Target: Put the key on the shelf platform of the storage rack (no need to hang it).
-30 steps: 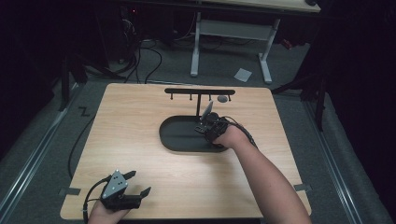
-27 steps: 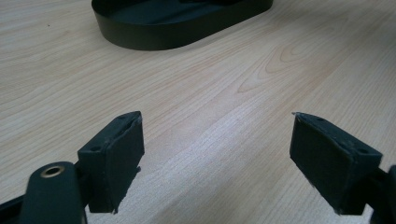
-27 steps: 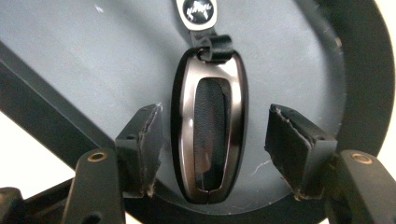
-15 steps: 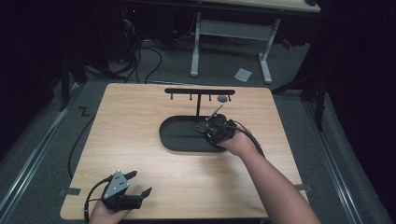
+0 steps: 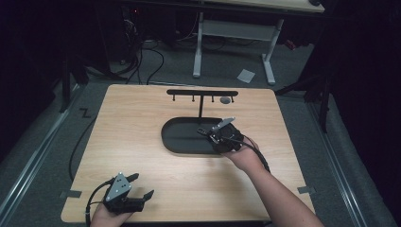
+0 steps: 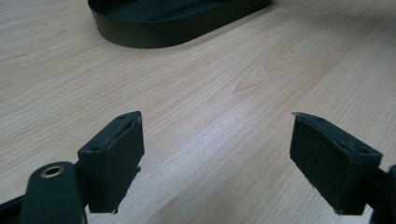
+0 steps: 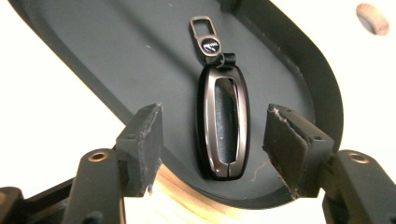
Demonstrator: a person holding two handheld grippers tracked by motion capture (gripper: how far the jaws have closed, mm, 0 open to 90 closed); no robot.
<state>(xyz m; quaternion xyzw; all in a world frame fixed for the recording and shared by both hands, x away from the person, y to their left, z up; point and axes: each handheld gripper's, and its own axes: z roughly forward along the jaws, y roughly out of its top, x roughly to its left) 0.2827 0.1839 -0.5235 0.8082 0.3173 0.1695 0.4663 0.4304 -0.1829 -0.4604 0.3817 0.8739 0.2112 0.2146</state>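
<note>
We see the right gripper [image 7: 212, 147] with its jaws spread wide, held over the near right end of the black oval tray [image 7: 116, 60]; in the high view this gripper [image 5: 208, 133] sits at the right end of the tray [image 5: 179, 142]. A key fob [image 7: 223, 123] lies flat inside the tray, between the two open jaws, and the pads do not touch it. Its long axis runs along the direction of the jaws, and its small metal clip [image 7: 205, 35] points away from the gripper, toward the middle of the tray. The left gripper [image 6: 215, 158] is also spread open and holds nothing; it rests low over the bare wood, well apart from the tray [image 6: 177, 23], near the front left corner of the table [image 5: 142, 123] in the high view [image 5: 137, 187]. Behind the tray stands a black T-shaped rack [image 5: 201, 94] with small hooks. The table is light wood, and around it the room is dark, with grey floor, cables and another desk frame [image 5: 231, 33] behind.
</note>
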